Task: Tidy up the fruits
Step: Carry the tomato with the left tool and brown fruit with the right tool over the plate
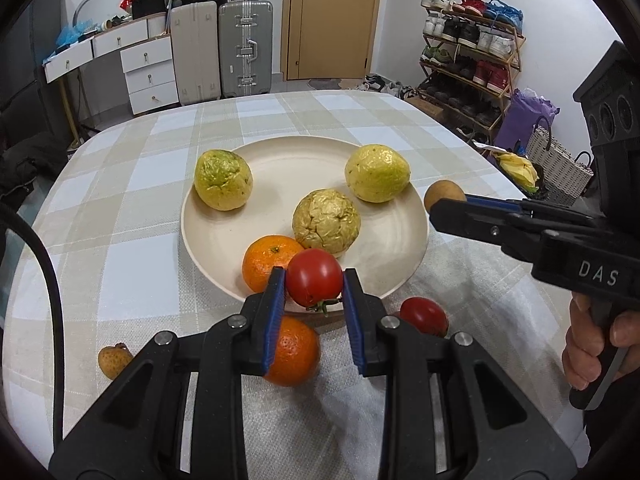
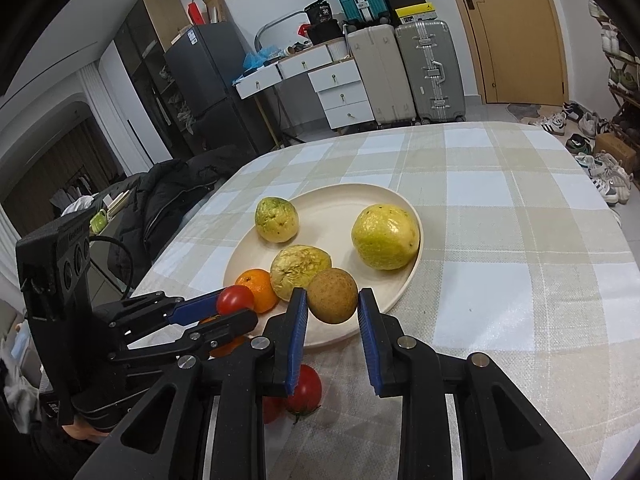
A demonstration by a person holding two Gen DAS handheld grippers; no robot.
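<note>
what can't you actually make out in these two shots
- Orange on the table: left wrist view, partly behind the left gripper finger.
- Loose tomato: right wrist view, half hidden by the right gripper.
- Small brown fruit: its type is too small to tell.

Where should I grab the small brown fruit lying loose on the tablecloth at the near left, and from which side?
Take the small brown fruit across its round middle, coming from above. It lies alone on the tablecloth with free space around it, so fingers can drop on either side. Keep off the dark stem nub at its top right, probably a poor seat for the pads.
</note>
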